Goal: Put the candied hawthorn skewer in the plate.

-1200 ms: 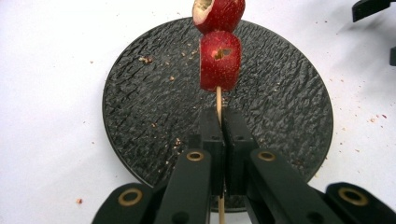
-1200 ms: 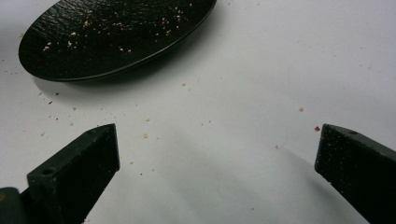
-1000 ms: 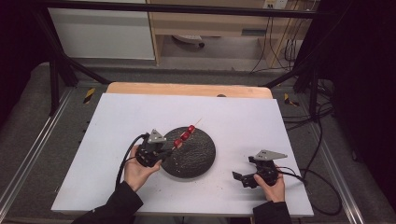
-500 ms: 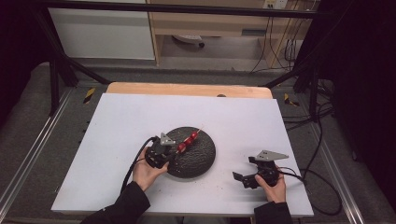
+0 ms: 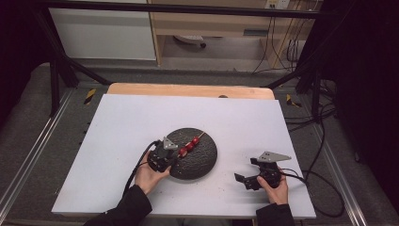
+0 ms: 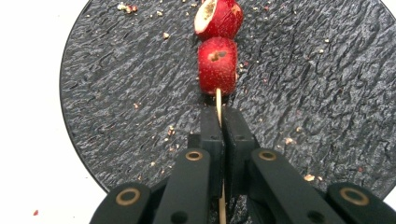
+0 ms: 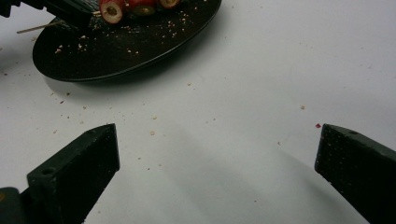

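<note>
Your left gripper [image 6: 219, 122] pinches the thin wooden skewer of red fruit [image 6: 218, 65] low over the round black textured plate [image 6: 116, 116], release pending, while your right gripper [image 7: 217, 158] idles wide, empty.

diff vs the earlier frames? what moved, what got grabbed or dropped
The left tool came down with the skewer, which went from raised and tilted to low over the dark plate. It is shut on the stick, nothing let go. The right tool rests open on the white table where it was; the plate has not moved.
</note>
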A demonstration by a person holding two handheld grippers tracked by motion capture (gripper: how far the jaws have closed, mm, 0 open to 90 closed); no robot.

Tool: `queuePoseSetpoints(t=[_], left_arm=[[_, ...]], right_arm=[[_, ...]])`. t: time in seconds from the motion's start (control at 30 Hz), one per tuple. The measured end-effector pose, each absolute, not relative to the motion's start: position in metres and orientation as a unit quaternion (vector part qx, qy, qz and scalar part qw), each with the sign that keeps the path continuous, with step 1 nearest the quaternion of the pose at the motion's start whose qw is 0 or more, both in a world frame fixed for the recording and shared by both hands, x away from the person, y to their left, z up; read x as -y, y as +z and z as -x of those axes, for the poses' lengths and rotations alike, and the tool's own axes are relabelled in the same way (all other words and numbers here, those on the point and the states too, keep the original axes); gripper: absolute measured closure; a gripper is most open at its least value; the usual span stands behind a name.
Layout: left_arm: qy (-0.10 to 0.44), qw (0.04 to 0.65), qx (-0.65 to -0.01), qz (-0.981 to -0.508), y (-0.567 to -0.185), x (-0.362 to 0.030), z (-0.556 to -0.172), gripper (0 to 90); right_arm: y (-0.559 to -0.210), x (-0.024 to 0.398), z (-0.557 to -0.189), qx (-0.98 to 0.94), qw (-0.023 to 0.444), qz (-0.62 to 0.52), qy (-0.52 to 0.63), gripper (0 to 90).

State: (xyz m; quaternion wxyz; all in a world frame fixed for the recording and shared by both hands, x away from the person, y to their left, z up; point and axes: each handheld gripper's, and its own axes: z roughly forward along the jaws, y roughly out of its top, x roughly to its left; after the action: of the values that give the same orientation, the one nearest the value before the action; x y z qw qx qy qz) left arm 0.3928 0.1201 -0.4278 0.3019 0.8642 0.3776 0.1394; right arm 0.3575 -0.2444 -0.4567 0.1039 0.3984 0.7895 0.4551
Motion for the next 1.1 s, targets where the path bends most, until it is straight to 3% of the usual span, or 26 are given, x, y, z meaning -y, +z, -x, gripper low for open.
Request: queuePoseSetpoints(t=[0.23,0.67,0.9,1.1], left_arm=[[0.138,0.311,-0.369,-0.865,-0.422,-0.126,-0.390,68.2],[0.126,0.303,-0.337,-0.883,-0.413,-0.159,-0.381,19.9],[0.146,0.302,-0.357,-0.872,-0.416,-0.193,-0.372,6.5],[0.162,0.313,-0.375,-0.858,-0.427,-0.221,-0.360,3.6]], right_arm=[[-0.456,0.245,-0.357,-0.788,0.105,-0.398,0.457,0.7],[-0.457,0.245,-0.357,-0.790,0.105,-0.398,0.454,0.7],[-0.457,0.244,-0.358,-0.791,0.104,-0.397,0.454,0.6],[-0.457,0.244,-0.357,-0.791,0.100,-0.399,0.453,0.5]])
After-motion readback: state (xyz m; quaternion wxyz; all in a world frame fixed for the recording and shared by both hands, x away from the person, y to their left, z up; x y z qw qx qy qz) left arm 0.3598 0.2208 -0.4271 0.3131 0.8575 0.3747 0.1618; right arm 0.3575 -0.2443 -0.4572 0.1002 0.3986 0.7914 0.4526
